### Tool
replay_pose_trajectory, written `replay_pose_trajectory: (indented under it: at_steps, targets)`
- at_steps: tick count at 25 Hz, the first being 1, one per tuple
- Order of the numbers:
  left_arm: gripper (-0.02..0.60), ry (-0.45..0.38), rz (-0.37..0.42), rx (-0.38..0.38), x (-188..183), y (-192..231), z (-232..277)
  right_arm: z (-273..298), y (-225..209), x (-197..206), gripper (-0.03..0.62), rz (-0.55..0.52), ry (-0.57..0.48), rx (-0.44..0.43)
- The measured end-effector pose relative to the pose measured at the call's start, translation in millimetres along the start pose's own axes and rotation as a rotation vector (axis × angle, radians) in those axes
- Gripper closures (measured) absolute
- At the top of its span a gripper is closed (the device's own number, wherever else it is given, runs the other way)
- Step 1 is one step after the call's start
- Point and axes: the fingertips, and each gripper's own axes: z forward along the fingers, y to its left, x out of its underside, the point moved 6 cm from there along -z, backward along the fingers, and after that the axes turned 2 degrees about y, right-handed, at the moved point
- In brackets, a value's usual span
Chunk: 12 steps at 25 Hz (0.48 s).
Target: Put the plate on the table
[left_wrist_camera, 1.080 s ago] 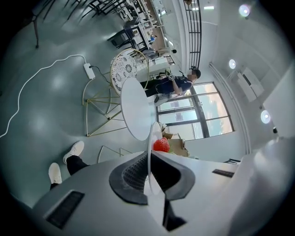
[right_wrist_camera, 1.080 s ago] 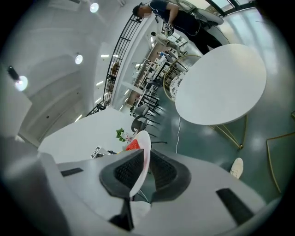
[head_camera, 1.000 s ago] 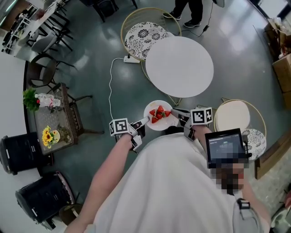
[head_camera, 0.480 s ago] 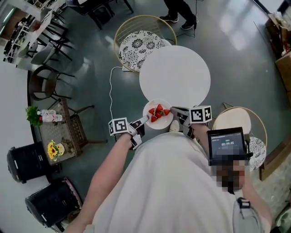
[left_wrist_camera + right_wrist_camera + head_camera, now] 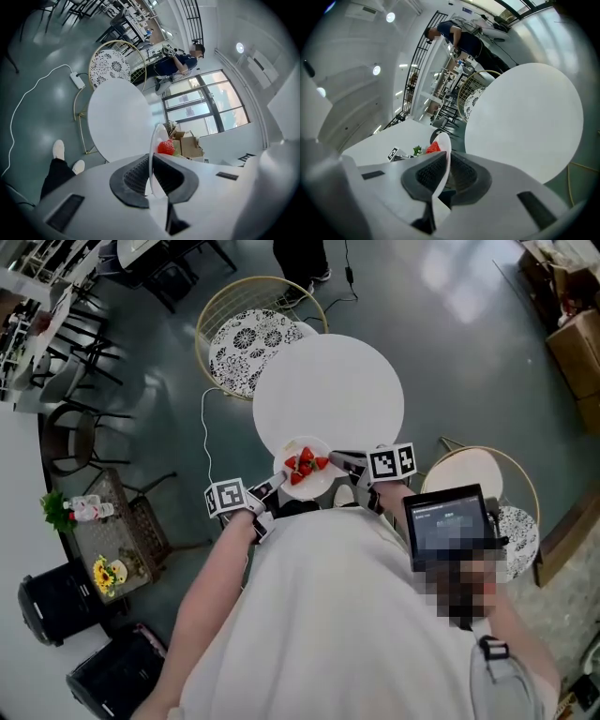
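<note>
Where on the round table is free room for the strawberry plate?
The whole table top is bare, from its near edge to the far rim by the patterned chair. Only the near edge is crowded: the left gripper and right gripper hold the plate there.

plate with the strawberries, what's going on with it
A person is carrying a white plate of strawberries with two hand-held grippers. The left claw is shut on one side of the rim and the right claw on the opposite side. The plate is held at the near edge of the round white table. It does not look set down yet, though contact is hard to judge.
</note>
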Motion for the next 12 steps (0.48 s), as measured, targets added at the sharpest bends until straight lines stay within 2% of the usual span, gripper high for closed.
replay_pose_trajectory:
  at_steps: [12]
  targets:
    - [0.568, 0.078, 0.036, -0.041, -13, -6, 10, -6, -1, 2, 0.568, 0.063, -0.041, 0.054]
